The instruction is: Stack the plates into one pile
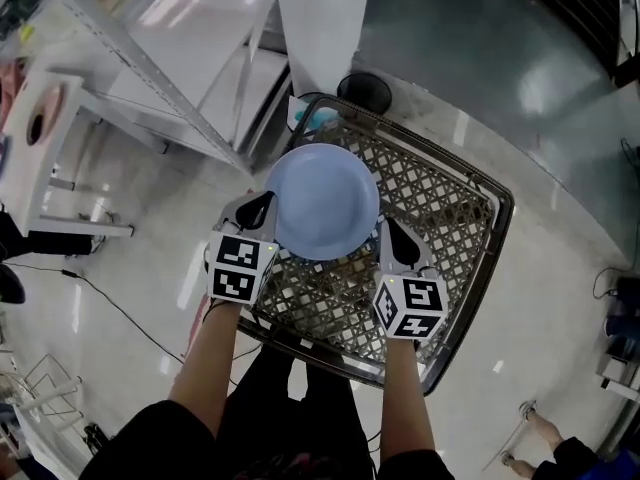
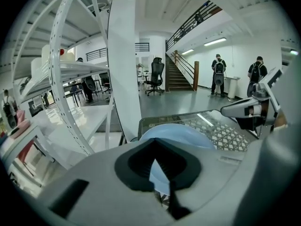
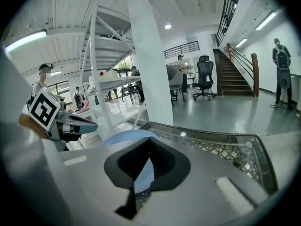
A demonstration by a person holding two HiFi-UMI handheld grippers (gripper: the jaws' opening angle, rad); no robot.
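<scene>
A light blue plate [image 1: 322, 201] hangs level above the dark metal lattice table [image 1: 450, 208], held by its rim on both sides. My left gripper [image 1: 264, 211] is shut on the plate's left edge and my right gripper [image 1: 386, 234] on its right edge. In the left gripper view the plate [image 2: 188, 133] runs into the closed jaws of the left gripper [image 2: 157, 173], with the right gripper [image 2: 244, 109] opposite. In the right gripper view the plate [image 3: 124, 136] sits between the pads of the right gripper [image 3: 140, 173], and the left gripper [image 3: 70, 124] shows across from it.
A white shelving rack [image 1: 180, 58] and a white column [image 1: 320, 18] stand just beyond the table. A black round bin [image 1: 364, 90] sits at the table's far corner, with something teal [image 1: 318, 118] beside it. People stand far off near a staircase [image 2: 181, 76].
</scene>
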